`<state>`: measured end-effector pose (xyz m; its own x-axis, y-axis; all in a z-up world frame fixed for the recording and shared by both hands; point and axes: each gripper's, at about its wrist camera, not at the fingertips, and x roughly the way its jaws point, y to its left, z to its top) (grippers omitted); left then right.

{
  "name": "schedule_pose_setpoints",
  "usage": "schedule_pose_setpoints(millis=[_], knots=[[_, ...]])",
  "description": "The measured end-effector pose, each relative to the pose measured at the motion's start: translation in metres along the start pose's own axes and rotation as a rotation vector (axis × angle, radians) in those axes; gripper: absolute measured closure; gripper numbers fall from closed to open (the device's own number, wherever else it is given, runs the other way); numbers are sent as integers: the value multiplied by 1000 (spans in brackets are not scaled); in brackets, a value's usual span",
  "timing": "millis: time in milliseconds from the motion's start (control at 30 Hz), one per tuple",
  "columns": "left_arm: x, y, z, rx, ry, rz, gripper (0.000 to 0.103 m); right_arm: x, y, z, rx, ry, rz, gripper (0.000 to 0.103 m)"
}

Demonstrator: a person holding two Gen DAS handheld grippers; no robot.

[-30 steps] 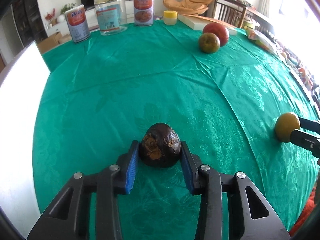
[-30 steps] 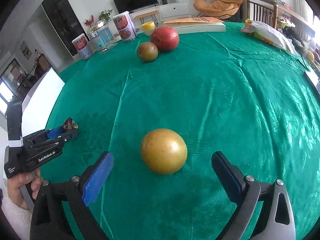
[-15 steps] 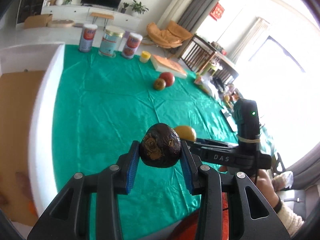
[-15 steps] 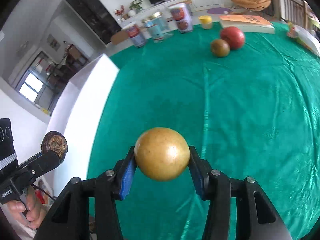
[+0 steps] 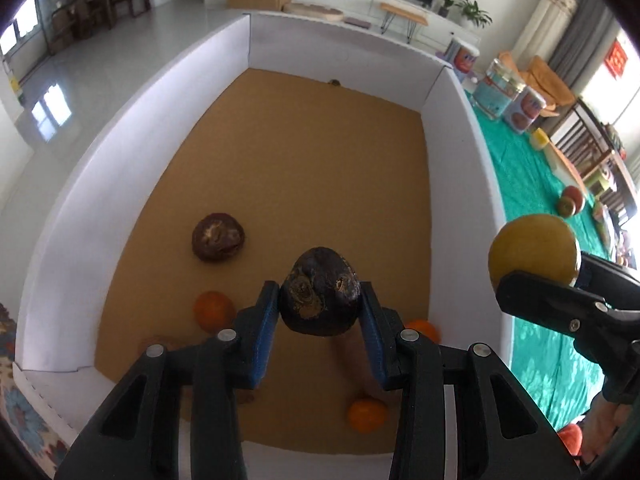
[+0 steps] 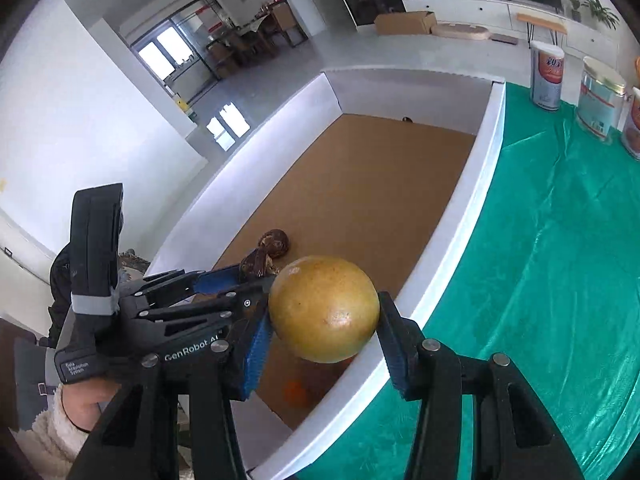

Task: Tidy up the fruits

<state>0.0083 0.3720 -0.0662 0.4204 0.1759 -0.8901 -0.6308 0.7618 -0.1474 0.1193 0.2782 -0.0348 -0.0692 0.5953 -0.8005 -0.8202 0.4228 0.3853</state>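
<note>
My left gripper is shut on a dark brown wrinkled fruit and holds it in the air over a white-walled box with a brown floor. My right gripper is shut on a yellow round fruit, held above the box's right wall; that fruit also shows in the left wrist view. Inside the box lie another dark brown fruit and three oranges. A red apple and a greenish fruit lie far off on the green tablecloth.
The green tablecloth stretches right of the box. Three cans stand at its far end. A yellow cup and a flat book lie beyond them. The box stands beside the table over a grey floor.
Both grippers have swung left from over the table to the box, each carrying its fruit. A second ago the right gripper was open around the yellow fruit; it has closed and lifted it.
</note>
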Motion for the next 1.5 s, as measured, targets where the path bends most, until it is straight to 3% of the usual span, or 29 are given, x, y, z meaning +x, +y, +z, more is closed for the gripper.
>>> schedule_pose_setpoints(millis=[33,100,233,267,400,500,667,800,933,1067,1300,1333,1400,1500], knots=[[2,2,-2,-2,1,7,58,8,-2,7,4,10,-5,53],[3,6,-3,-9,-11,16,40,18,0,11,8,11,-34,50],[-13,4,1,-11,-82,27,34,-3,-1,15,39,-91,3,41],[-22,1,2,-6,-108,28,31,-14,-5,15,40,-130,-4,33],[-50,-32,2,54,-206,-11,23,-63,-34,9,46,-266,-64,18],[-67,-74,-6,128,-238,-113,19,-93,-75,-19,106,-313,-150,5],[-67,-171,-34,306,-196,-336,15,-117,-187,-102,281,-240,-374,4],[-34,-249,-57,428,-119,-401,15,-144,-269,-181,412,-188,-599,4],[16,-309,-71,492,-103,-360,15,-174,-319,-233,511,-206,-734,4],[58,-351,-82,542,-86,-331,15,-188,-344,-253,557,-265,-813,4],[102,-391,-85,656,-100,-230,15,-189,-358,-256,574,-286,-808,0],[102,-395,-87,678,-131,-217,14,-186,-358,-256,573,-281,-814,0],[104,-398,-86,695,-146,-228,13,-185,-351,-257,568,-275,-820,0],[112,-405,-75,697,-107,-248,12,-185,-348,-257,568,-276,-818,0]])
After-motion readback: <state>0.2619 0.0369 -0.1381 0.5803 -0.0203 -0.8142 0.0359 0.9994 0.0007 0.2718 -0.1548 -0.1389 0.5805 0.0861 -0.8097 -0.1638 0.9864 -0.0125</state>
